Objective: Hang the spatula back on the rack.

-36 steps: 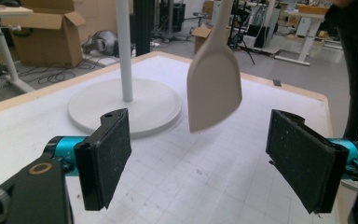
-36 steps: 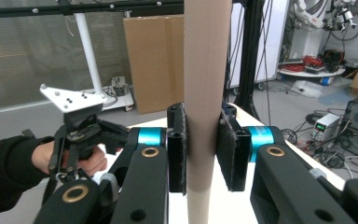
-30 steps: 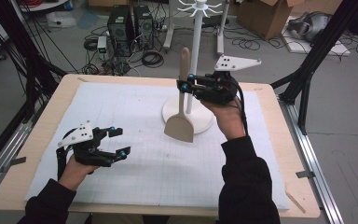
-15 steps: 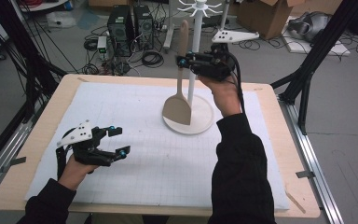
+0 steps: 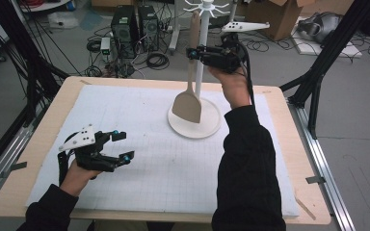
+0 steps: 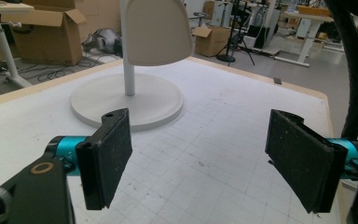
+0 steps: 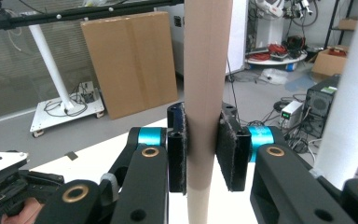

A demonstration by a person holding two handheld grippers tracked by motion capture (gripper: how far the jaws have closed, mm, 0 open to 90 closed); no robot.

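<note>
A beige spatula (image 5: 189, 101) hangs upright beside the white stand's pole (image 5: 200, 72), its blade just above the stand's round base (image 5: 207, 129). My right gripper (image 5: 193, 53) is shut on the spatula's handle (image 7: 207, 93), held high near the hooks at the stand's top (image 5: 204, 6). My left gripper (image 5: 123, 146) rests low over the white mat at the front left, open with nothing between its pads (image 6: 106, 156). In the left gripper view the spatula's blade (image 6: 156, 30) hangs ahead, in front of the pole (image 6: 127, 70) and over the base (image 6: 121, 100).
A white gridded mat (image 5: 149, 159) covers the wooden table (image 5: 38, 139). Black frame legs (image 5: 318, 72) stand at both sides. Computers and cables (image 5: 135, 29) lie on the floor beyond the far edge. In the right gripper view a cardboard sheet (image 7: 130, 60) leans behind.
My right gripper has lifted the spatula upward along the stand's pole, so its blade rose from the base. The left gripper has stayed in place.
</note>
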